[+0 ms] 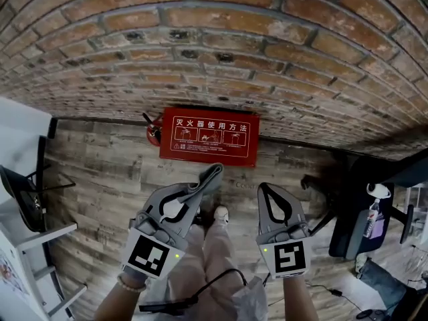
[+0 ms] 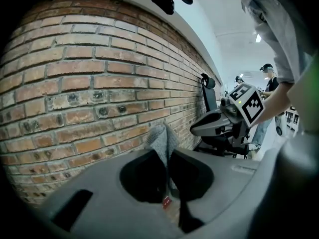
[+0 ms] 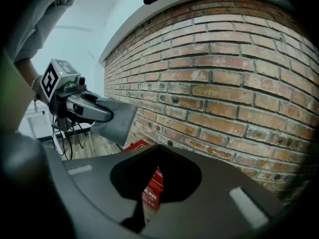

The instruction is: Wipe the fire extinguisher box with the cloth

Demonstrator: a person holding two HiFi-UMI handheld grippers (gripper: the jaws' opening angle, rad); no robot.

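grey cloth [image 2: 160, 139] sits pinched in my left gripper [image 2: 168, 161], jaws clamped tight on it. my right gripper [image 3: 156, 151] is closed on nothing. the red fire extinguisher box [image 1: 209, 136] lies at 12 o'clock from both, against the brick wall [image 1: 214, 39].

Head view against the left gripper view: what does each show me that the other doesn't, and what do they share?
Only the head view shows the red box plainly, lying on the wood floor at the foot of the wall. Only the left gripper view shows, up close, the left gripper with its jaws shut on the grey cloth, plus a bystander in the background. Both show the brick wall, the cloth and the right gripper.
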